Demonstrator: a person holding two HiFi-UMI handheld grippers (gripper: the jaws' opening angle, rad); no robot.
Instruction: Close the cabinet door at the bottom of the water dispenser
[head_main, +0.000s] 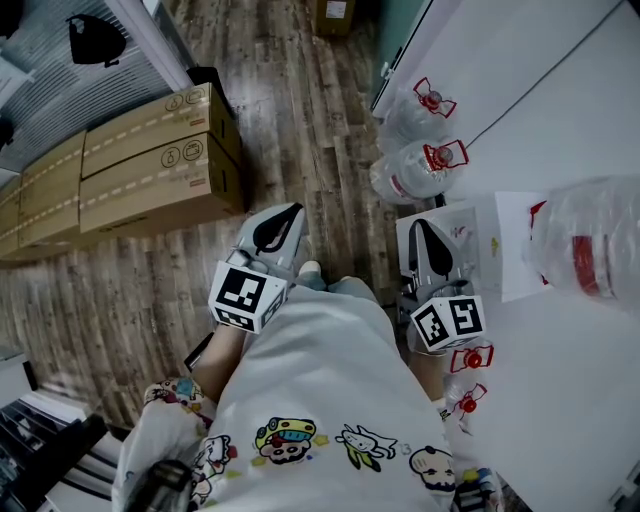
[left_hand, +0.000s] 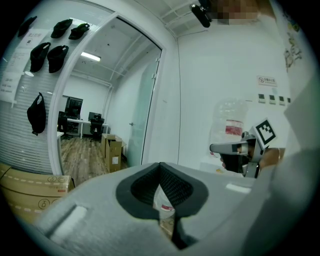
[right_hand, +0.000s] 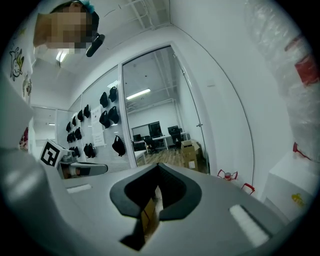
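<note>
Both grippers are held level in front of the person's chest rather than reached toward anything, which reads as a waiting pose: the task looks not yet begun. The left gripper (head_main: 283, 222) has its jaws pressed together with nothing between them, and so does the right gripper (head_main: 422, 236). Each gripper view shows only background through the slit where the pads meet. Shut jaws make sense here, since a door can be pushed with a blunt closed tip and needs no grasp.

In the head view the white body of the water dispenser (head_main: 478, 235) sits at about 2 o'clock from the person, just beyond the right gripper. Its large bottle (head_main: 590, 238) is at 3 o'clock. The cabinet door at its bottom shows in no view. It must lie low on the dispenser, below where either gripper camera looks, so I cannot tell how far open it stands.

Spare bottles (head_main: 415, 165) stand on the wooden floor (head_main: 300, 90) against the wall at 1 o'clock, beside the dispenser. Cardboard boxes (head_main: 150, 165) are stacked at 10 o'clock, well apart from it. The right gripper is the nearer one, so it seems the likelier to go down and push.
</note>
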